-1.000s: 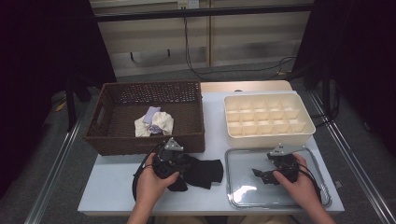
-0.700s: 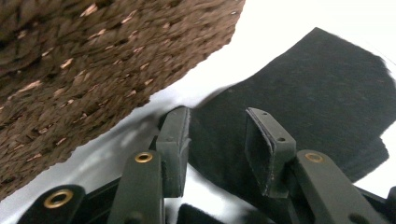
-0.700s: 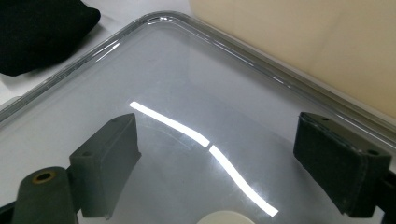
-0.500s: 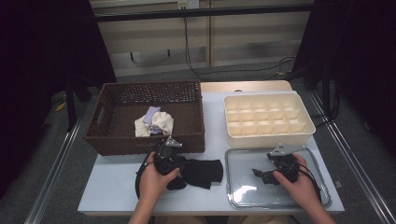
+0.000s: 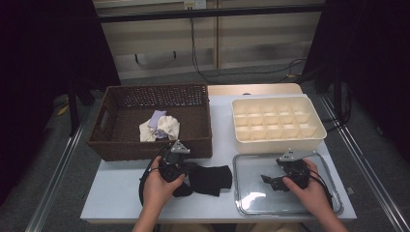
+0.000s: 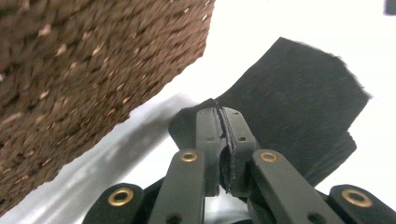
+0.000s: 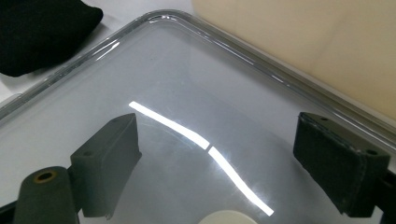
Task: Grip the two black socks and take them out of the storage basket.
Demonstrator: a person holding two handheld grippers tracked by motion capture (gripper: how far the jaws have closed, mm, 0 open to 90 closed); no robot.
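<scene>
A black cloth (image 5: 211, 180) lies on the white table in front of the basket, seen close up as a black cloth (image 6: 299, 98) in the left gripper view. My left gripper (image 5: 189, 171) lies at its left edge. Its jaws have just been closing and now the left gripper (image 6: 220, 114) is shut on the cloth's thin edge. Over the clear tray (image 5: 251, 203) my right gripper (image 5: 267, 181) hovers. The right gripper (image 7: 215, 140) stands open with nothing between its fingers, above the clear tray (image 7: 196, 74).
A brown wicker basket (image 5: 121, 145) at the left holds white and lilac cloths (image 5: 159, 126); its wall (image 6: 84, 74) is close beside the left gripper. A cream compartment box (image 5: 275, 141) stands behind the tray. Bare table lies left of the black cloth.
The left gripper has shifted slightly at the black cloth's left edge. The right hand and gripper have stayed where they were over the tray.
</scene>
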